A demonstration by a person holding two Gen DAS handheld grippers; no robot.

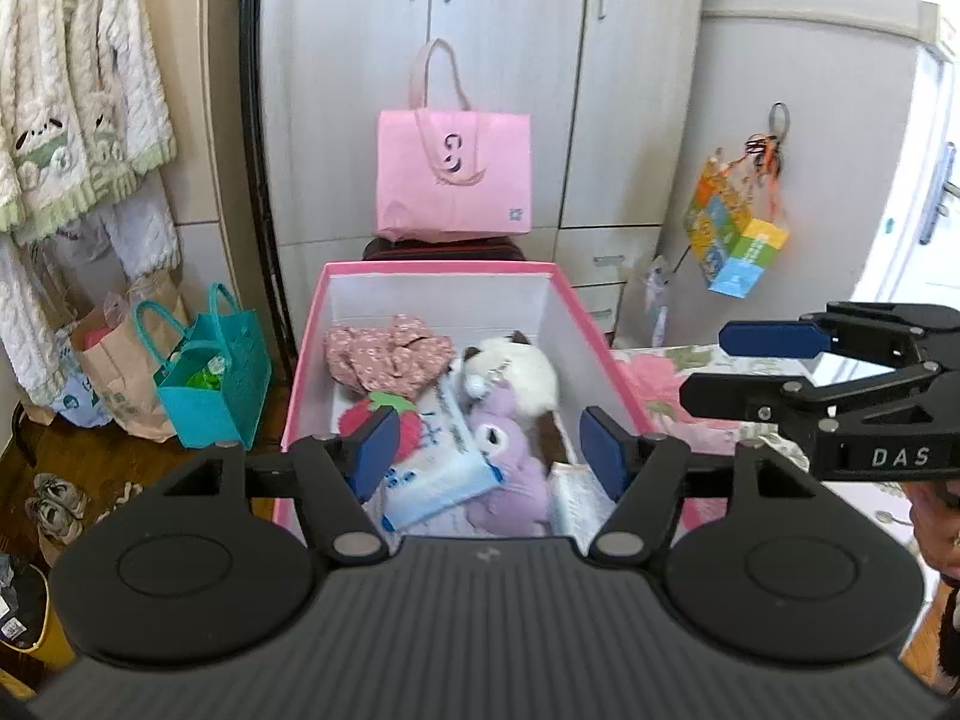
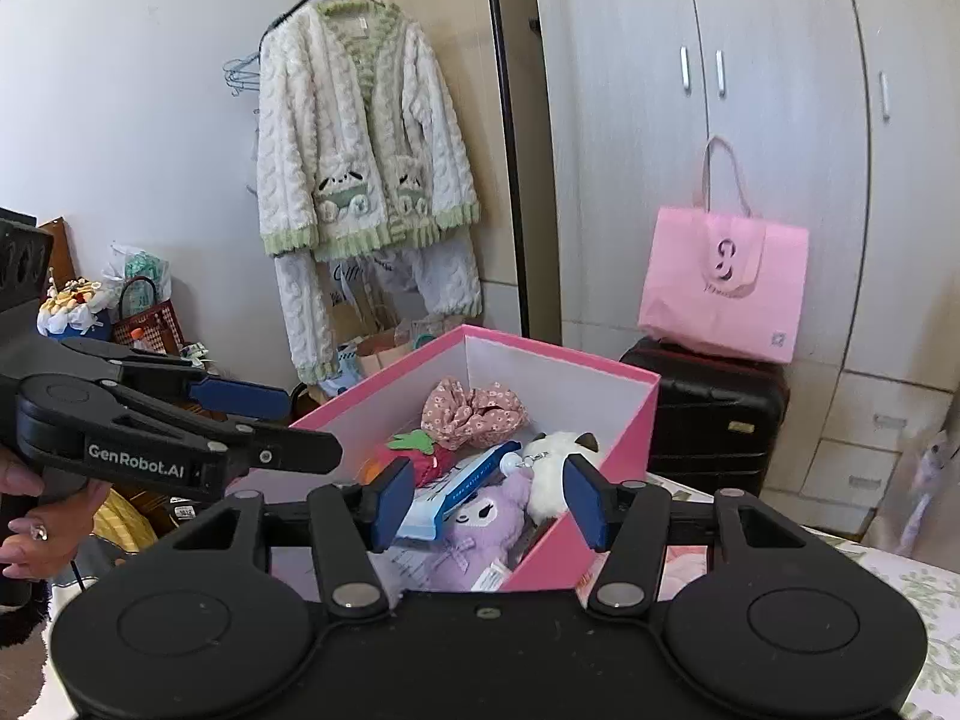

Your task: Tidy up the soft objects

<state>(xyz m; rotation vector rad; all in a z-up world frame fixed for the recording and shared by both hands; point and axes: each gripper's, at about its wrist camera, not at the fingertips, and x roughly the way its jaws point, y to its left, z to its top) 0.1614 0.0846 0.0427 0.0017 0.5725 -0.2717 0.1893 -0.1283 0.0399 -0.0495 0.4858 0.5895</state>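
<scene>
Both claws hung spread and empty over the open pink-walled, white-lined cardboard box [image 1: 600, 336] of soft things.

The left gripper [image 1: 489, 450] was wide open, holding nothing, and looked straight down into the box; the right gripper [image 2: 489, 501], equally open and empty, came at it from the box's right corner. The purple plush doll [image 1: 510, 462] lay directly ahead of and below the left claw, the nearer one by my judgement, its long axis running along the box, head pointing toward the far wall.

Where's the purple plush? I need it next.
Inside the pink box, near its front: the purple plush lies right of the blue wipes pack, below the white plush.
</scene>
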